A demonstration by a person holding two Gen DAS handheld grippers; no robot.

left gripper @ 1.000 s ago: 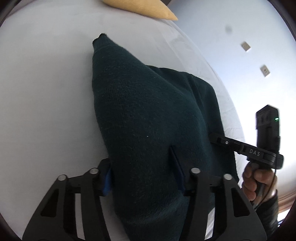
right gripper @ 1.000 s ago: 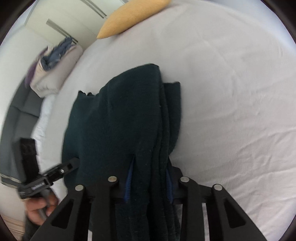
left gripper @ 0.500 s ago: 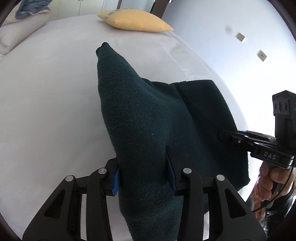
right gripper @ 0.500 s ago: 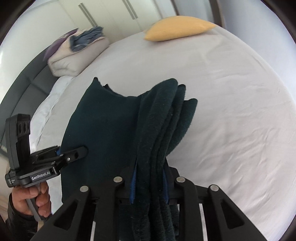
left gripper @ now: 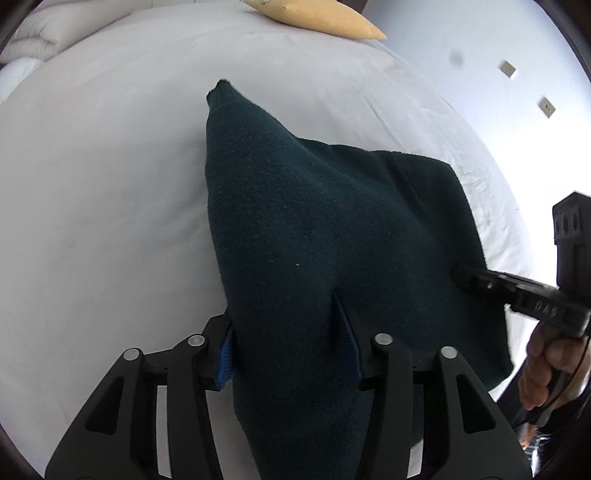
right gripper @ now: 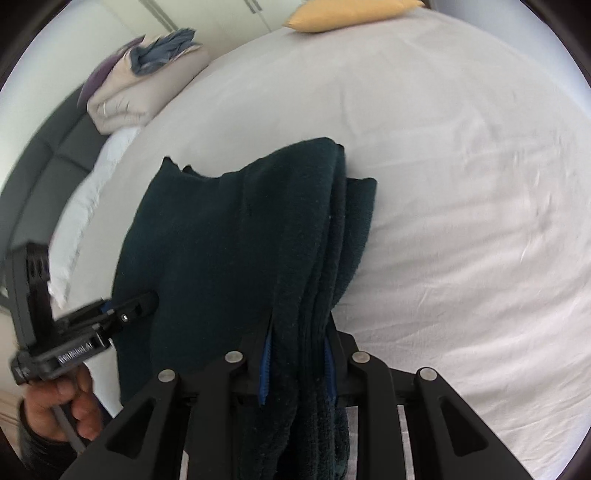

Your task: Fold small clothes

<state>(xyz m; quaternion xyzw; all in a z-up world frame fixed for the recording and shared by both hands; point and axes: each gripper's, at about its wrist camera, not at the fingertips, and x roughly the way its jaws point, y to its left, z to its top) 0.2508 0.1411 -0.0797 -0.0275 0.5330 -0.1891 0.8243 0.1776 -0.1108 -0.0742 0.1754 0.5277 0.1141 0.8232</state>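
On my left wrist feed, the left gripper (left gripper: 286, 339) has its blue pads (left gripper: 226, 352) pressed against a thick bunch of the dark green knitted garment (left gripper: 314, 221); its jaws have just been spreading a little, with the fabric still bunched between them. The knit rises ahead of my fingers to a narrow point, and the rest drapes off to the right over the white bedsheet (left gripper: 92, 203). Far ahead and right of the claw lies a yellow pillow (left gripper: 314, 16). At the right edge I see the right gripper (left gripper: 467, 275) biting the garment's edge, a hand (left gripper: 543, 373) around its handle; the letters on its body look like "DAS", blurred and seen upside down.

On my right wrist feed, at the far left, a hand (right gripper: 62, 406) holds the left gripper (right gripper: 142, 308), whose side label seems to read "GenRobot.AI", though it is smeared. Ahead and left of my claw sits a folded beige duvet (right gripper: 140, 96) with blue cloth (right gripper: 166, 48) on top. The right gripper (right gripper: 297, 360) is clenched on several stacked layers of the garment (right gripper: 229, 240), which hang from it above the sheet (right gripper: 461, 184). The pillow (right gripper: 351, 11) lies far ahead
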